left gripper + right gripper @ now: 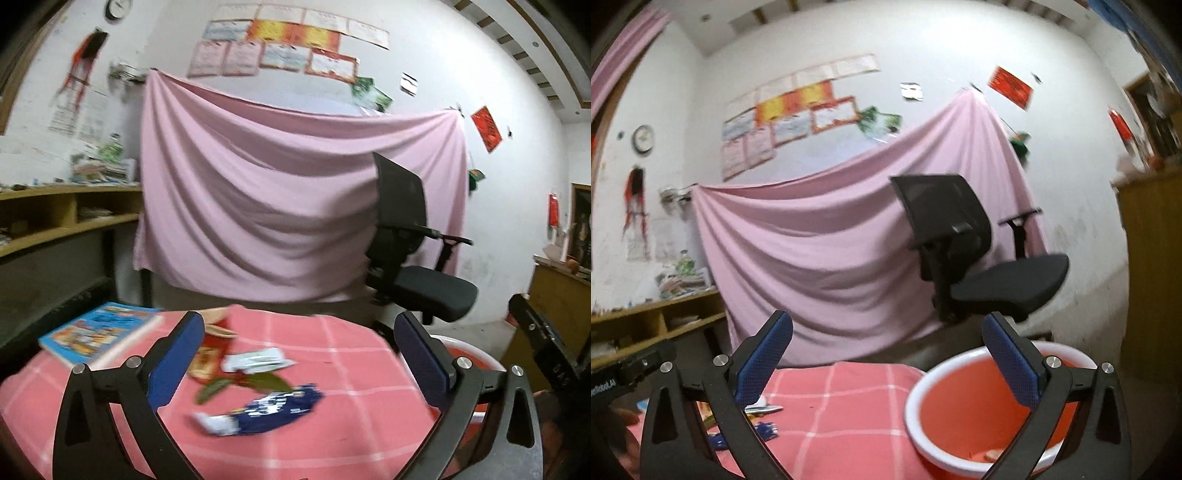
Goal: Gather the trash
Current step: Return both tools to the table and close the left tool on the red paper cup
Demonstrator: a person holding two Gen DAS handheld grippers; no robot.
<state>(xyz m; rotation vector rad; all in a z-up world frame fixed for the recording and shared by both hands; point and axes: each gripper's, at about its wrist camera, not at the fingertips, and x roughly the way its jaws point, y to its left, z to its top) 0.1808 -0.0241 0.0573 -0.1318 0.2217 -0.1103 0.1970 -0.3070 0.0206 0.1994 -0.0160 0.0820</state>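
Left gripper (299,354) first: your jaws stand wide, nothing between the blue pads (177,360), tool pointing slightly down over the table (351,354) with its pink checked cloth. Trash lies scattered ahead of the tool on that cloth. Blue wrapper (275,408) sits closest, at about 6 o'clock from the gap's centre, lying flat and blurred. Dark leaf (255,382) rests just behind it. White wrapper (256,360) lies beyond the leaf, near the middle of the gap. Red and yellow packet (207,360) shows at 9 o'clock, partly hidden by your left finger. At 10 o'clock a book (99,332) lies flat near the table's far left edge. At 3 o'clock, behind the right finger, a sliver of the red basin (469,350) shows, and past it the other tool's black body. Black office chair (413,251) stands at 1 o'clock before a pink sheet (277,184) hung on the wall.

Right gripper (888,358) next: your jaws are also spread wide and empty, tool held about level. Red basin (960,417) with its white rim sits on the cloth at 4 o'clock, the right finger in front of it; some small bits lie at its bottom, too blurred to name. At 8 o'clock, behind the left finger, scraps of the blue wrapper (766,430) and white wrapper (764,408) peek out. Chair (964,243) stands at 1 o'clock, sheet (820,243) behind it.
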